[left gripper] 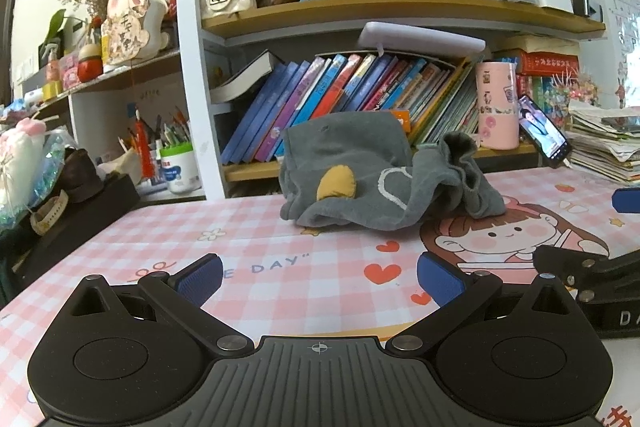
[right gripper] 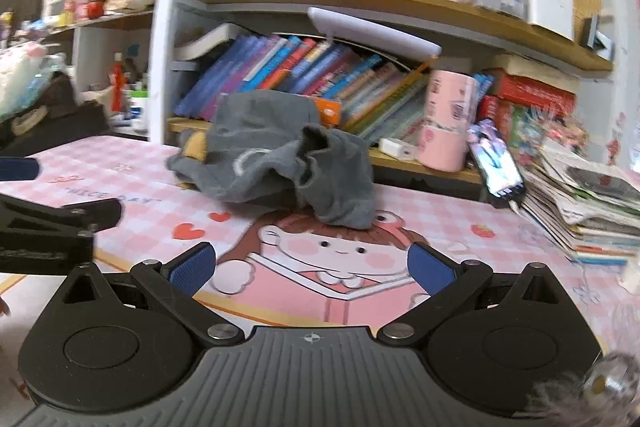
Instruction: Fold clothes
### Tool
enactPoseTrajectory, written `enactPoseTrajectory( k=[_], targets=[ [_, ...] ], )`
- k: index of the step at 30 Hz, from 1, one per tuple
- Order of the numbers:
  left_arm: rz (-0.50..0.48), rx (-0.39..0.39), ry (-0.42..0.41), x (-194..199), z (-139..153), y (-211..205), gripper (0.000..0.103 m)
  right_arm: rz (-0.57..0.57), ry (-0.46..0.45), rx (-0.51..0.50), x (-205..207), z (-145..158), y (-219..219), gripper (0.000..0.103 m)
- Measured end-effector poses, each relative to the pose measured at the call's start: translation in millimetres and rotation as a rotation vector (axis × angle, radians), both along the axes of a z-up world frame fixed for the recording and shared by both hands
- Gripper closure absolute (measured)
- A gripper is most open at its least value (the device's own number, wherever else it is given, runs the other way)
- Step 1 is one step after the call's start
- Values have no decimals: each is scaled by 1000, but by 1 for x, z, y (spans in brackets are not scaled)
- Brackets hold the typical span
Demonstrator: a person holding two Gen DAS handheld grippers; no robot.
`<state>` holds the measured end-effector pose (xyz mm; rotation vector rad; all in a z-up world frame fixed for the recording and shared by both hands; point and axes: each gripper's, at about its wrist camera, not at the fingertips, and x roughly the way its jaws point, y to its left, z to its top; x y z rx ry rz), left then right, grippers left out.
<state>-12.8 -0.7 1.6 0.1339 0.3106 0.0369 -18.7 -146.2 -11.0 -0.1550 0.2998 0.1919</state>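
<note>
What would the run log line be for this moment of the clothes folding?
stage: pre-grasp | crumpled grey garment: unfolded on pink checked desk mat | left gripper: open, empty | right gripper: open, empty

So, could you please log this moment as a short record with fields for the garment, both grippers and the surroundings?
garment: grey garment, crumpled in a heap, unfolded, yellow patch showing
surface: pink checked desk mat with cartoon girl print
left gripper: open, empty, short of the garment
right gripper: open, empty, short of the garment
behind garment: bookshelf
right of garment: pink cup, phone propped with screen lit
</note>
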Motion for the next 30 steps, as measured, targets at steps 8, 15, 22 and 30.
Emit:
enactPoseTrajectory(
  k=[8, 15, 22, 30],
  targets=[
    [15, -22, -31, -5, 1, 4, 0, 21, -7, -32, -1, 0, 7, 0],
    [-7, -32, -37, -6, 2, 6, 0, 9, -19, 7, -2, 1, -1, 0],
    [-79, -52, 12, 6, 2, 6, 0, 65, 24, 35, 14, 3, -6, 0],
    [-156, -131, 74, 54, 4, 23, 0, 74, 66, 18, 71, 8, -6, 2]
  ],
)
